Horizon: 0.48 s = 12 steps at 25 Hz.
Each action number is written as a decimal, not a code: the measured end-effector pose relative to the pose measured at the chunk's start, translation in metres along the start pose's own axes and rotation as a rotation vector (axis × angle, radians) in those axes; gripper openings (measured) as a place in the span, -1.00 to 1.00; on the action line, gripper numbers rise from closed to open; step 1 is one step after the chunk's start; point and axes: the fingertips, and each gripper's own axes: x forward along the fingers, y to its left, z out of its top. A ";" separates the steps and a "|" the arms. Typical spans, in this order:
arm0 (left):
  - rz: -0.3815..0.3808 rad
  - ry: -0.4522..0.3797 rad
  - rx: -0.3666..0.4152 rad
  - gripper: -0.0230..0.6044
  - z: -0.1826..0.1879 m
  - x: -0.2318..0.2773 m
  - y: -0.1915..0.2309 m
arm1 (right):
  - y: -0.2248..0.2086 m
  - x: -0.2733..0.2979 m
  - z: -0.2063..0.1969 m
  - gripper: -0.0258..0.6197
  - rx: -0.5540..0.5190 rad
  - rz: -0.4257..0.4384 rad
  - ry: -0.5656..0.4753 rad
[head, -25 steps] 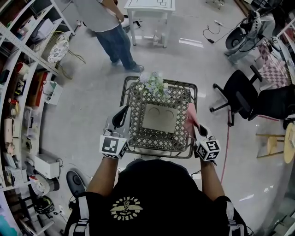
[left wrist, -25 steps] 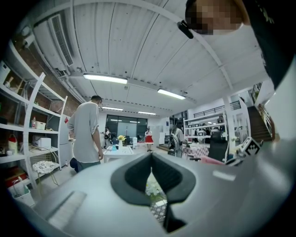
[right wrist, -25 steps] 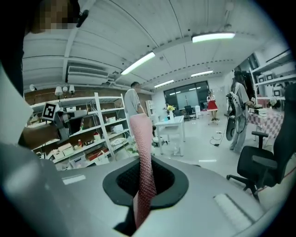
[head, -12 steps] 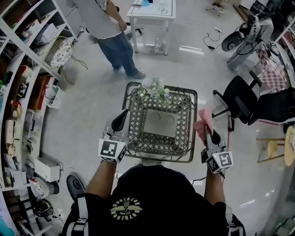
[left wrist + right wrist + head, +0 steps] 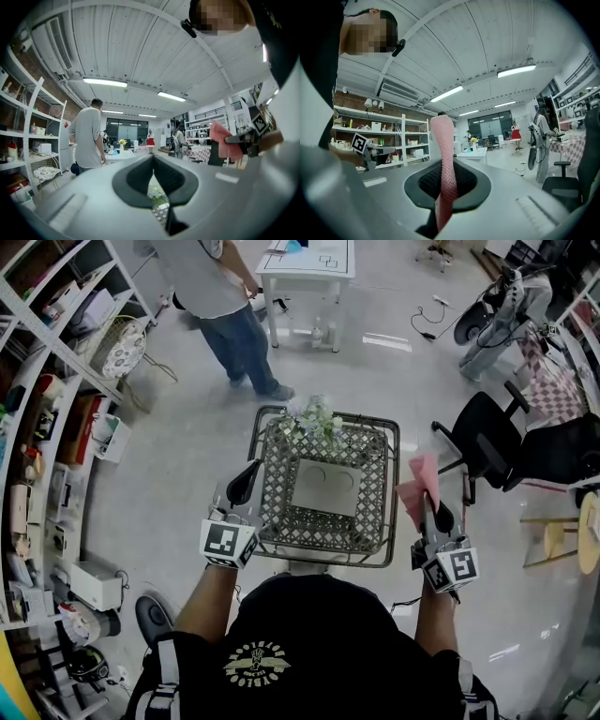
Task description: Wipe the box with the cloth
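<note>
My right gripper (image 5: 436, 515), clamped on the cloth (image 5: 418, 487), has lifted off the box (image 5: 281, 486) and hangs clear to its right; left gripper (image 5: 245, 487), jaws together and empty, sits at the left edge; that wiping stroke looks finished.

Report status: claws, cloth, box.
Left claw shut, empty, left of box. Right claw shut on pink cloth, held clear to the box's right. Flowers at far edge; path otherwise open.
</note>
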 end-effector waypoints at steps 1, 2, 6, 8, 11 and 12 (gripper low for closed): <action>0.001 0.001 -0.002 -0.93 0.000 -0.001 -0.001 | 0.001 -0.001 -0.001 -0.87 -0.005 0.011 -0.007; 0.003 0.003 -0.003 -0.93 -0.001 -0.002 -0.002 | 0.001 -0.002 -0.002 -0.87 -0.012 0.023 -0.012; 0.007 0.014 0.000 -0.93 -0.004 -0.004 -0.006 | -0.001 -0.005 -0.010 -0.87 -0.039 0.037 0.016; 0.019 0.012 0.008 -0.93 -0.004 -0.005 -0.006 | 0.001 -0.004 -0.009 -0.87 -0.042 0.046 0.016; 0.041 0.010 0.011 -0.93 -0.003 -0.006 -0.002 | 0.005 -0.001 -0.008 -0.87 -0.043 0.062 0.011; 0.047 0.010 0.009 -0.93 -0.003 -0.007 -0.001 | 0.006 0.000 -0.008 -0.87 -0.044 0.068 0.011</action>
